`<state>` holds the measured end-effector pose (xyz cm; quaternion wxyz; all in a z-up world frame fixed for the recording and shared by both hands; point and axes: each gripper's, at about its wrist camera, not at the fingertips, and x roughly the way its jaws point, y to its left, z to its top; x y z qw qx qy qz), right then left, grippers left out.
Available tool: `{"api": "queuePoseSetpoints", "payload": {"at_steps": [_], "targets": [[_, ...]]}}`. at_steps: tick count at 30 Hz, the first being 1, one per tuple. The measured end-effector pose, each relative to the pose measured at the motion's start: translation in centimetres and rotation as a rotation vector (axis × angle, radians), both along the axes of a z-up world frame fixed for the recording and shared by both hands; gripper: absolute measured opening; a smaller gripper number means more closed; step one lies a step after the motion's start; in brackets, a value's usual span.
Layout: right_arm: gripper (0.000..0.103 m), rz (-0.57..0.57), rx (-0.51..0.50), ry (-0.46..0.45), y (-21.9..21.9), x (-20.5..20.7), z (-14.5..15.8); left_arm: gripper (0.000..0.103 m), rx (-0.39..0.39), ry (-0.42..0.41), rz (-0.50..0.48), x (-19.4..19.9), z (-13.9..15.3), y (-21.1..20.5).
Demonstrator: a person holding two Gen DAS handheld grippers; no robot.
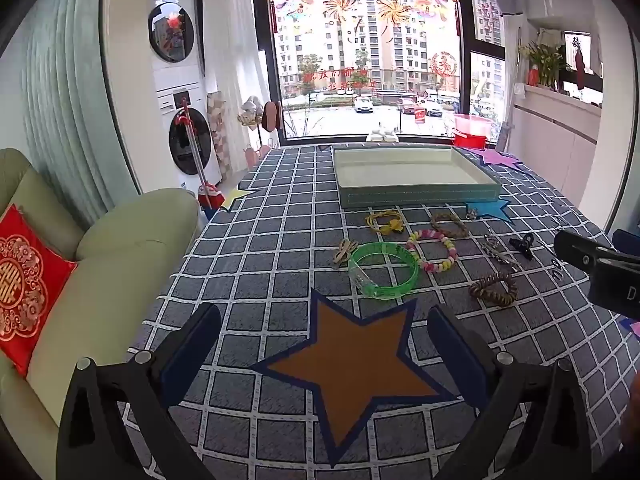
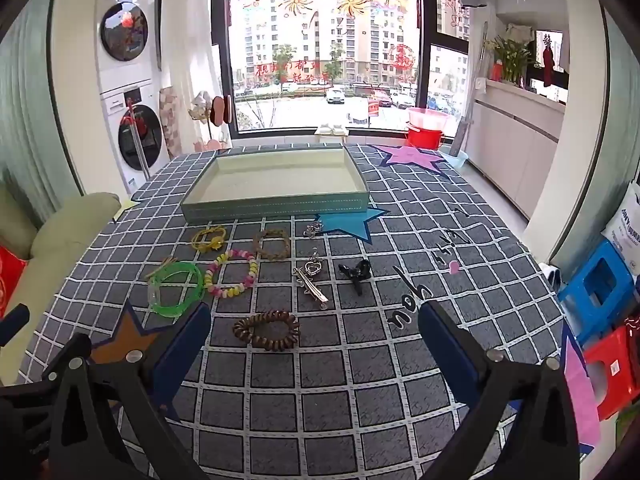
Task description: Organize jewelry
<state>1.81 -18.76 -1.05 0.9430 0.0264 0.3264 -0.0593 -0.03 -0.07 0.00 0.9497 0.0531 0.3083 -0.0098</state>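
A shallow teal tray (image 1: 420, 196) (image 2: 276, 206) stands at the far side of the checked table. In front of it lie a green bangle (image 1: 382, 266) (image 2: 176, 288), a pink-yellow bead bracelet (image 1: 432, 250) (image 2: 231, 274), a yellow hair tie (image 1: 386, 222) (image 2: 209, 238), a braided brown bracelet (image 1: 450, 225) (image 2: 272, 244), a brown coil hair tie (image 1: 494, 289) (image 2: 266, 329), a silver clip (image 2: 310, 284) and a black claw clip (image 1: 522, 245) (image 2: 356, 274). My left gripper (image 1: 324, 332) is open above an orange star. My right gripper (image 2: 316, 330) is open, near the coil tie.
Paper stars lie on the cloth: orange (image 1: 352, 364), blue (image 2: 352, 220), purple (image 2: 412, 156). A green sofa with a red cushion (image 1: 24, 288) borders the table's left edge. Blue and red stools (image 2: 600, 284) stand to the right. The right gripper's body shows in the left wrist view (image 1: 600, 268).
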Motion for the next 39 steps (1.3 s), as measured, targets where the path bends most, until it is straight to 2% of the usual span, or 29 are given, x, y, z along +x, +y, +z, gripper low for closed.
{"api": "queuePoseSetpoints", "payload": {"at_steps": [8, 39], "targets": [[0.103, 0.002, 0.012, -0.013, 0.0, -0.2, 0.1, 0.103, -0.036, 0.004, -0.001, -0.2, -0.1, 0.1], [0.103, 0.02, 0.013, -0.023, 0.8, -0.5, 0.6, 0.103, -0.056, 0.014, 0.009, 0.0, -0.2, 0.7]]}}
